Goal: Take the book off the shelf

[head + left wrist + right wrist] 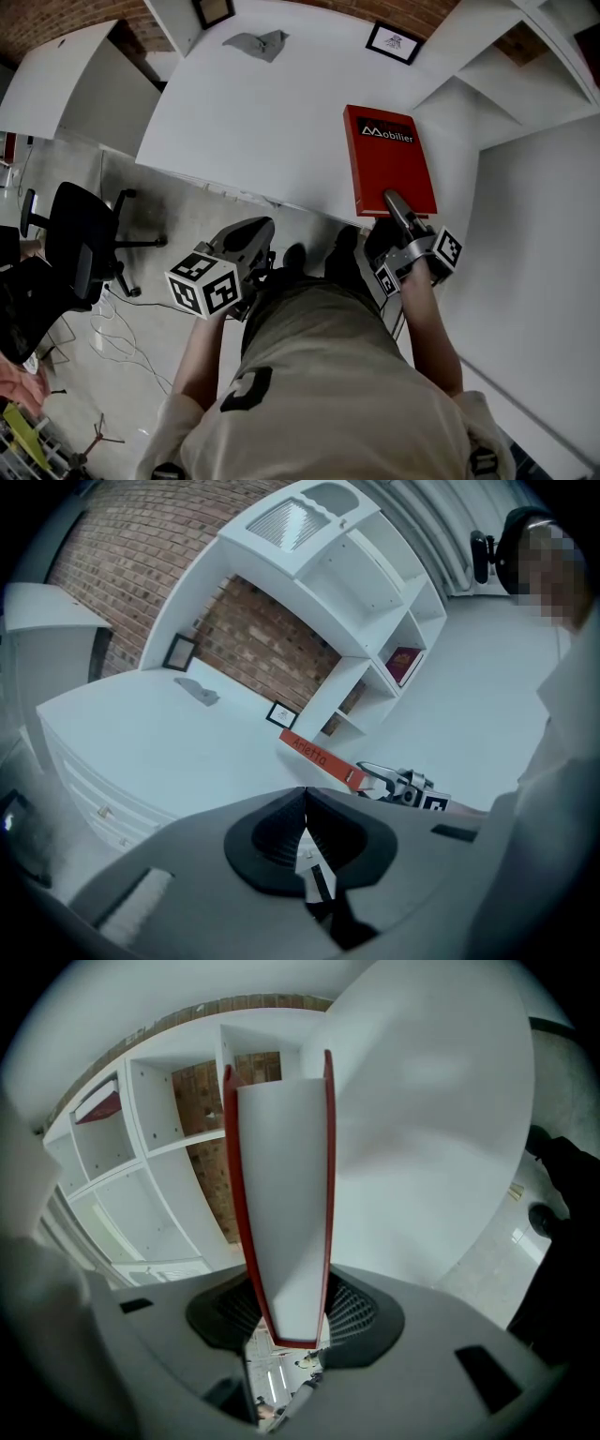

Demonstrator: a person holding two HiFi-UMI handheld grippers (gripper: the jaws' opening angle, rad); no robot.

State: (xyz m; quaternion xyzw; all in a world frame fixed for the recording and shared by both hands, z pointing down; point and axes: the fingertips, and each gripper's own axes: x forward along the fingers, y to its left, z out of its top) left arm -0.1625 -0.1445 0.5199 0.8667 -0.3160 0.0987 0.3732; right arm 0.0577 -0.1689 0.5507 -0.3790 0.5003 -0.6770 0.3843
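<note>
A red book (389, 159) with white lettering lies flat on the right front part of the white table (253, 122). My right gripper (394, 202) is shut on the book's near edge. In the right gripper view the book (286, 1213) stands between the jaws, its red covers against the pads and the white page edge facing the camera; the right gripper (286, 1321) holds it firmly. My left gripper (248, 239) hangs low by the person's waist, off the table, shut and empty. From the left gripper (302, 803) I see the book's spine (323, 758).
White shelving (487, 66) rises at the table's right; one compartment holds a dark red book (405, 663). A framed picture (394, 42) and a grey cloth (258, 44) lie at the table's far side. A black office chair (80, 239) stands on the floor at the left.
</note>
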